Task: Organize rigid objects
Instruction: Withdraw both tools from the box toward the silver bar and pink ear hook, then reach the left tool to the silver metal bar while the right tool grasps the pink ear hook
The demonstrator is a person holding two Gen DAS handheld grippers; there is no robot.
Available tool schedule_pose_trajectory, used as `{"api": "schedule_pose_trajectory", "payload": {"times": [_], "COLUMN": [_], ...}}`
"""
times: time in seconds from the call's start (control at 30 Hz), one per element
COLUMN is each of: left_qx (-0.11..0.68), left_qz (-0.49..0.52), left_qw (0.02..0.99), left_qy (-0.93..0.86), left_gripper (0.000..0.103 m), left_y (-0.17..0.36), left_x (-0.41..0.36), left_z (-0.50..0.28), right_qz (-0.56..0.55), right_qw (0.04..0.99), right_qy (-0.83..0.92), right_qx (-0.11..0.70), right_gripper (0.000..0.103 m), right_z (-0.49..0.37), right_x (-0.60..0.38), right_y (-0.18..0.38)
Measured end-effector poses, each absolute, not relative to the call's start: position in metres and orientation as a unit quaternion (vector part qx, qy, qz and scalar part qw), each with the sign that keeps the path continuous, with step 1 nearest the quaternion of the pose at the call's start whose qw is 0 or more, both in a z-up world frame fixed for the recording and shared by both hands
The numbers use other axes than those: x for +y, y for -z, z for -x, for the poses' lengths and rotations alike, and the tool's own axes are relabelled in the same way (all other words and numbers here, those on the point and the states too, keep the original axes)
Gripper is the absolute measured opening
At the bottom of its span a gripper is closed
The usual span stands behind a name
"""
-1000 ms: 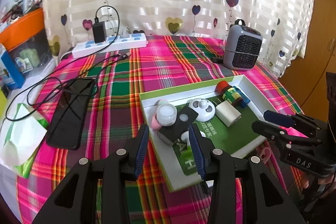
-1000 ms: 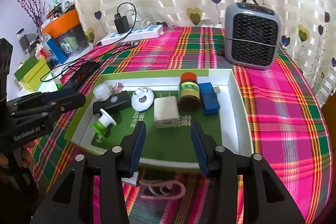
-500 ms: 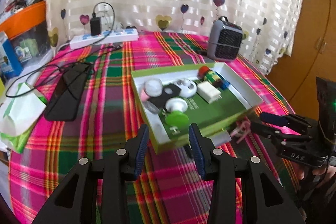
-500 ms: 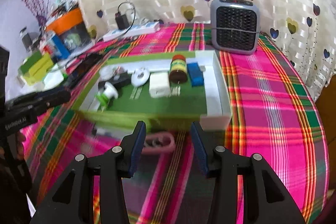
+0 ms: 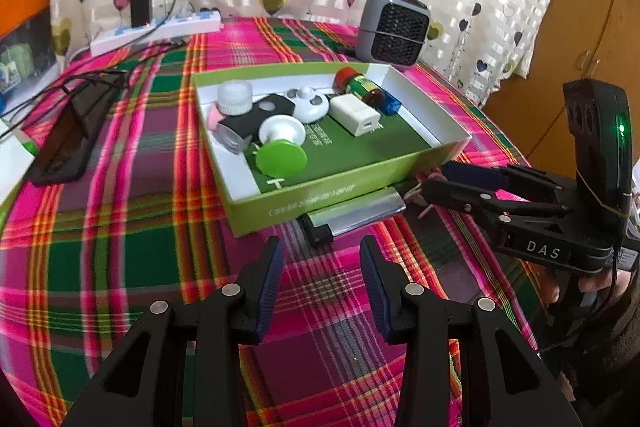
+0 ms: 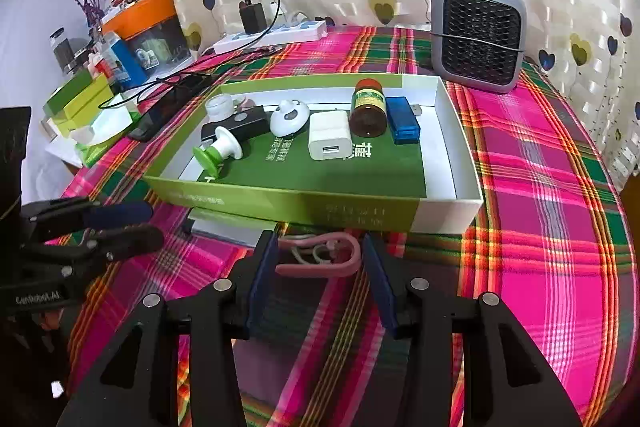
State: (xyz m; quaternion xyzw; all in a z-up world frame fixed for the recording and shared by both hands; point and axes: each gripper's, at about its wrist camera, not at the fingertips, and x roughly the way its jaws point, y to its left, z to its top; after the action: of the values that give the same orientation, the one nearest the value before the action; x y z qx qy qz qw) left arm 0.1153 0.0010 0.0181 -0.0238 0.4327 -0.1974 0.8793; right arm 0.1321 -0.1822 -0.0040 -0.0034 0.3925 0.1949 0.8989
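left wrist: near, faces box (image 5: 320, 199) | right wrist: same box

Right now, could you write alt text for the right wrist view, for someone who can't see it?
An open right gripper hovers over a pink clip on a plaid tablecloth, just before a green box holding a white charger and a brown bottle.

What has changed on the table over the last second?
Both grippers pulled back from the green box: the left gripper, which reached over its near edge, and the right gripper now sit over bare cloth, open and empty. The right one now frames the pink clip. The box contents stayed put.
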Motion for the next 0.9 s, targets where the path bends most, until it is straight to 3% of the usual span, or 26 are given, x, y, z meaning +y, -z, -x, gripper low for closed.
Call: {"api": "schedule_pose_trajectory", "payload": {"times": [0.9], "left_qx": [0.452], "left_qz": [0.034], "left_qw": [0.862], "left_qy": [0.227], "left_gripper": [0.038], "left_y": [-0.008], "left_x": [-0.010], "left_z": [-0.134], "right_qz": [0.108], "right_qw": [0.866], "right_qy": [-0.270], "right_qx": [0.407], "right_gripper": [0.046], "right_z": [-0.125], "right_x": [-0.171], "right_y": [0.011]}}
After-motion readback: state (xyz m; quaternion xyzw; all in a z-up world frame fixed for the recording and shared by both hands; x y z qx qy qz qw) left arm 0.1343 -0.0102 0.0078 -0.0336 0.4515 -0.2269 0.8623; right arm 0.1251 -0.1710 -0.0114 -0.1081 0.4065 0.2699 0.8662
